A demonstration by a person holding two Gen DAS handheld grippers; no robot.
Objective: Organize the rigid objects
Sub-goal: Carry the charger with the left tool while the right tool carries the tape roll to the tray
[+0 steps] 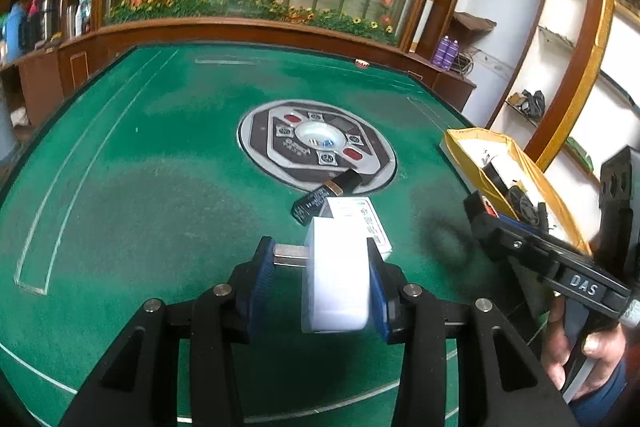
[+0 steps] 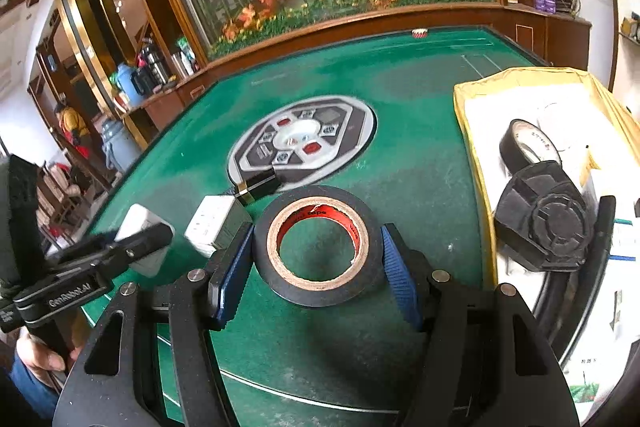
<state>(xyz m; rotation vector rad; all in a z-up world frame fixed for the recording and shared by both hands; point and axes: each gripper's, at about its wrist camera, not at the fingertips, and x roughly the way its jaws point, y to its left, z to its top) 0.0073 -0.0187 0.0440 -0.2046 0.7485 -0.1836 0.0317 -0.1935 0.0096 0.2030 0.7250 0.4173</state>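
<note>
My left gripper (image 1: 320, 279) is shut on a white plug adapter (image 1: 336, 279); its metal prongs (image 1: 290, 255) point left against the left pad. It is held above the green table (image 1: 140, 187). My right gripper (image 2: 316, 267) is shut on a black tape roll (image 2: 318, 251) with a red core, held flat above the table. A small white box (image 1: 366, 223) and a black tube with a gold band (image 1: 328, 195) lie ahead of the left gripper. They also show in the right wrist view, the box (image 2: 216, 223) and the tube (image 2: 258, 185).
A yellow-lined box (image 2: 468, 107) stands at the right table edge, holding another black tape roll (image 2: 528, 147), a black round part (image 2: 548, 223) and white items. A round control panel (image 1: 316, 147) sits at the table's centre. A wooden counter with bottles runs behind.
</note>
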